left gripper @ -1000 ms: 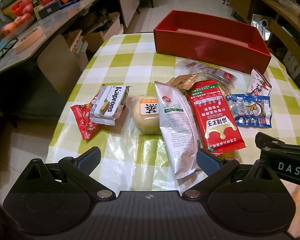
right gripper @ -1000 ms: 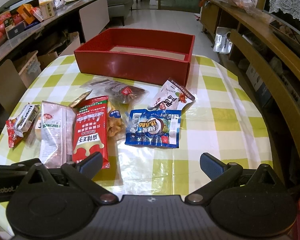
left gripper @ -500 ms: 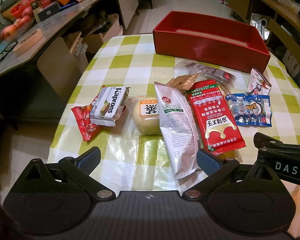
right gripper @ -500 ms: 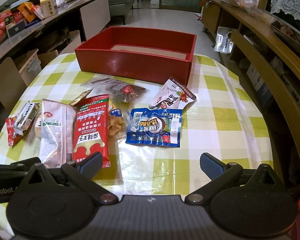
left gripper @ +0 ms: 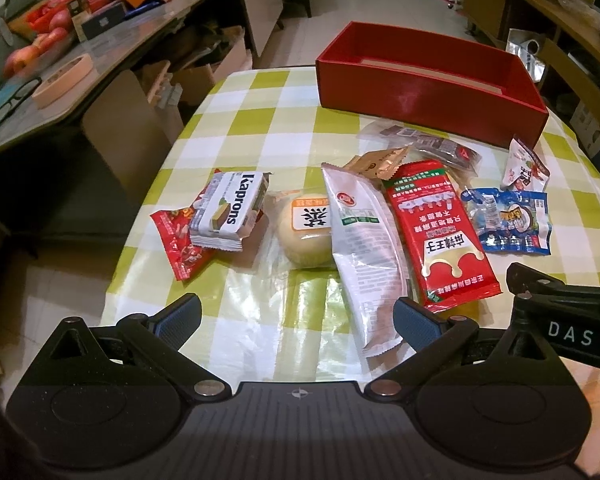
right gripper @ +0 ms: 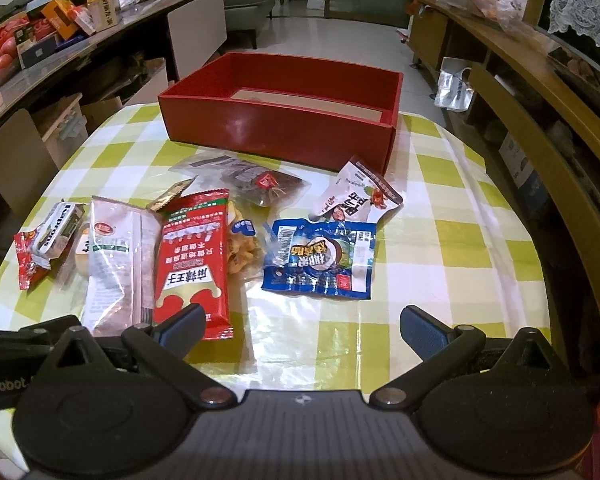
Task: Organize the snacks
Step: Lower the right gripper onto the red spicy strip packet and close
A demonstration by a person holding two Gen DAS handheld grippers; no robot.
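Observation:
Several snack packets lie on a green-checked table: a white Kaprons packet (left gripper: 230, 210) on a small red pouch (left gripper: 178, 242), a round bun (left gripper: 306, 232), a long pale packet (left gripper: 362, 256), a long red packet (left gripper: 440, 232) (right gripper: 194, 256), a blue packet (left gripper: 510, 220) (right gripper: 320, 258), a small white pouch (right gripper: 358, 196) and a clear dark-filled bag (right gripper: 252, 178). An empty red box (left gripper: 424, 92) (right gripper: 278, 128) stands behind them. My left gripper (left gripper: 296, 316) is open at the near edge, before the bun. My right gripper (right gripper: 302, 326) is open, nearer than the blue packet.
A long counter (left gripper: 100, 40) with boxes, apples and glasses runs along the left. Cardboard boxes (left gripper: 188, 76) sit under it. A wooden bench (right gripper: 540, 120) lines the right side. Bare tablecloth (right gripper: 460, 248) lies right of the blue packet.
Both views have shifted slightly; the snacks and box have not moved. Both grippers stay open.

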